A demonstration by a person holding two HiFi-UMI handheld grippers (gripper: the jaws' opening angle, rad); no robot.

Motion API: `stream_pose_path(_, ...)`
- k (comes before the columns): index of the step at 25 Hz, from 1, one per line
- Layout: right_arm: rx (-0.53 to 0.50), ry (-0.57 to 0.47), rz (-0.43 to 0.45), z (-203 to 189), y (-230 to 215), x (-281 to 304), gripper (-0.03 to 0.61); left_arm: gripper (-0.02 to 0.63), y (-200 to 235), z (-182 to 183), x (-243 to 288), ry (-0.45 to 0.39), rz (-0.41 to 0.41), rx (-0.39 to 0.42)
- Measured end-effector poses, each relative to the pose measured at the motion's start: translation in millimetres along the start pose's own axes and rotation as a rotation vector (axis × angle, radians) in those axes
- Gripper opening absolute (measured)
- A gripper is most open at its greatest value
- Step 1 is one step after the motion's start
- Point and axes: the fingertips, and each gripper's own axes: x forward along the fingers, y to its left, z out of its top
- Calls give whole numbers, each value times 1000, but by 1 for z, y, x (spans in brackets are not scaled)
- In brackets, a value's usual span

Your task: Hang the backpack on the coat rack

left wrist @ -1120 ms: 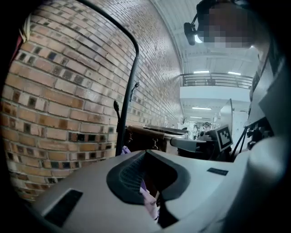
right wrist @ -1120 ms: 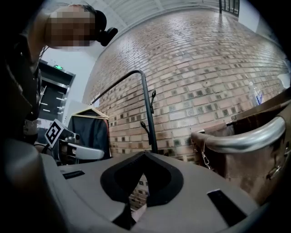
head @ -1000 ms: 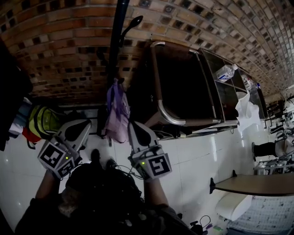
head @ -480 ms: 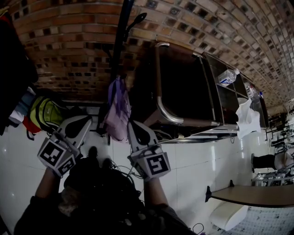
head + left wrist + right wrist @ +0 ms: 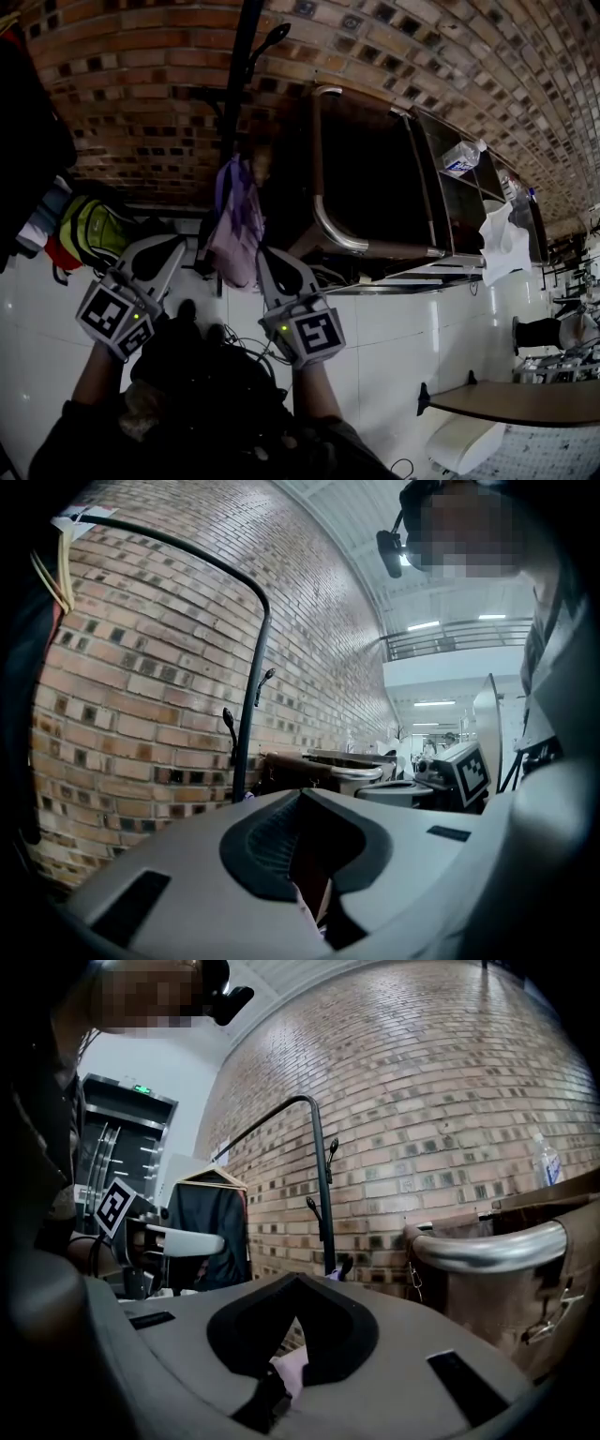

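A brick wall fills the far side, with a dark cart with a metal rail standing against it on the right. Left of the cart rises the rack, a thin dark pole with a curved hook high on it. The backpack, small and lilac, is in the air just in front of the pole's lower part, between the two grippers, with its top rising above their tips. Whether any loop is already over a hook cannot be told. The right gripper is at the backpack's right edge. Its own view shows the jaws pressed together on a fold of pale lilac cloth and a black strap. The left gripper sits a little to the left of the backpack. Its jaws are likewise narrow, nipped on a thin pale strip that looks like part of the backpack, though this is less sure. A yellow-green bag lies far left by the wall. The backpack looks light and limp. It is thin cloth that will sag, fold and swing rather than keep its shape, and smooth enough to creep out of a pinch on loose cloth alone. The safest hold is probably on webbing: a strap near its stitching, or the top loop. That way the loop stays open and free to drop over a hook, with the second gripper steadying the body from the side
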Motion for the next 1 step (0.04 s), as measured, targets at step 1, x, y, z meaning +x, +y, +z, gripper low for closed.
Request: stream_pose_path(1,5,-1,3,0,0,0,-2,34,-1,0,1,-2,1,1)
